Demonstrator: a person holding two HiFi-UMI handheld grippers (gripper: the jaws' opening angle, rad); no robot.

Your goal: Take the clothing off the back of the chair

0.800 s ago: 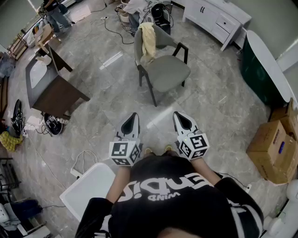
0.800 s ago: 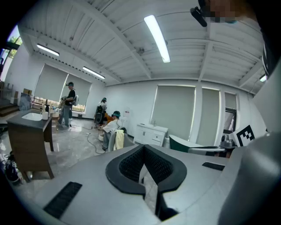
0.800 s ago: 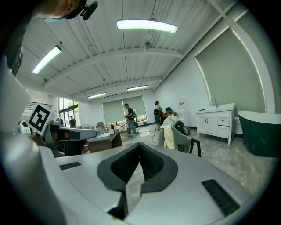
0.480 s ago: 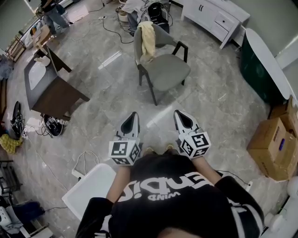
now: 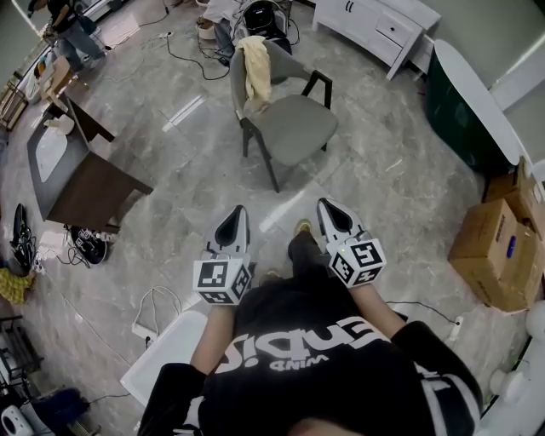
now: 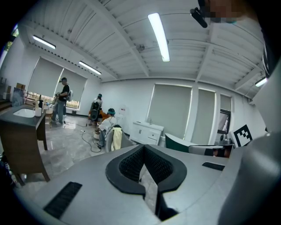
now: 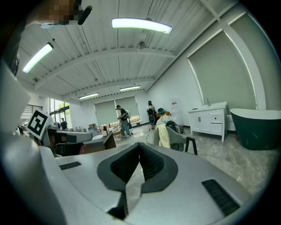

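Clothing: a pale yellow cloth (image 5: 255, 66) hangs over the top edge of the chair (image 5: 294, 128) back, falling toward the seat.
Chair: stands on the floor (image 5: 383, 170), ahead of the person.
Cloth to tongs: well apart, ahead of both pairs.
Left tongs (image 5: 236, 213): jaws closed together, nothing between them.
Right tongs (image 5: 329, 207): jaws closed together, nothing held, beside the left pair, above the floor.

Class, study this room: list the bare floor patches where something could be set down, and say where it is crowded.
Bare floor lies between the chair and the table. A wider patch lies between chair, tub and boxes. The seat is bare too. Crowded: cables and gear behind the chair, shoes beside the table.
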